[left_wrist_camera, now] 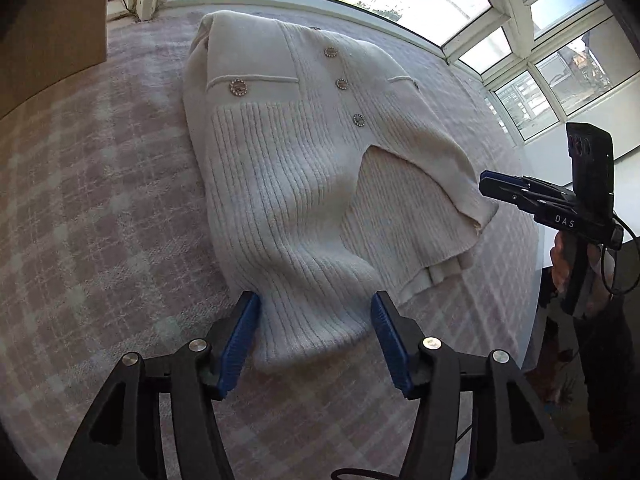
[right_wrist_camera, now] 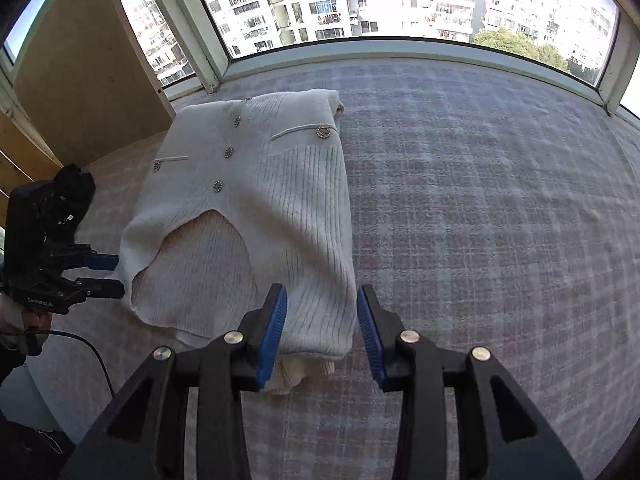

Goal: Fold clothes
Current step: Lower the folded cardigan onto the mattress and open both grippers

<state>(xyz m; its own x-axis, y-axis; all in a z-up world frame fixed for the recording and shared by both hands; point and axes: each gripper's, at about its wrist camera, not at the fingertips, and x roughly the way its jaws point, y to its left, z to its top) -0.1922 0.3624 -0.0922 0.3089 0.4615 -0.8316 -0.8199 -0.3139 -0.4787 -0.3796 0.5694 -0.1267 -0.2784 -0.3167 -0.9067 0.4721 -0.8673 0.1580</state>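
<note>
So your cardigan (left_wrist_camera: 304,168) lies at 12 o'clock on the plaid cloth (left_wrist_camera: 100,200), sides folded in; both tongs, left (left_wrist_camera: 316,340) and right (right_wrist_camera: 322,332), gape apart around its hem. Lengthwise fold remains.

We've got the cardigan (left_wrist_camera: 304,168) lying flat on the checked cloth (left_wrist_camera: 100,208), and in the left wrist view it runs from twelve o'clock down toward six. Our left gripper (left_wrist_camera: 316,340) sits at six o'clock with its jaws set apart, one on each side of the garment's near end. Our right gripper (left_wrist_camera: 504,190) comes in at three o'clock, just beside the garment's edge. From the right wrist view the right gripper (right_wrist_camera: 322,330) straddles the near corner at six, the left gripper (right_wrist_camera: 106,274) sits at nine by the hem (touching or not, we cannot tell). The window (right_wrist_camera: 360,4) runs behind at twelve, the board (right_wrist_camera: 80,80) at ten.
</note>
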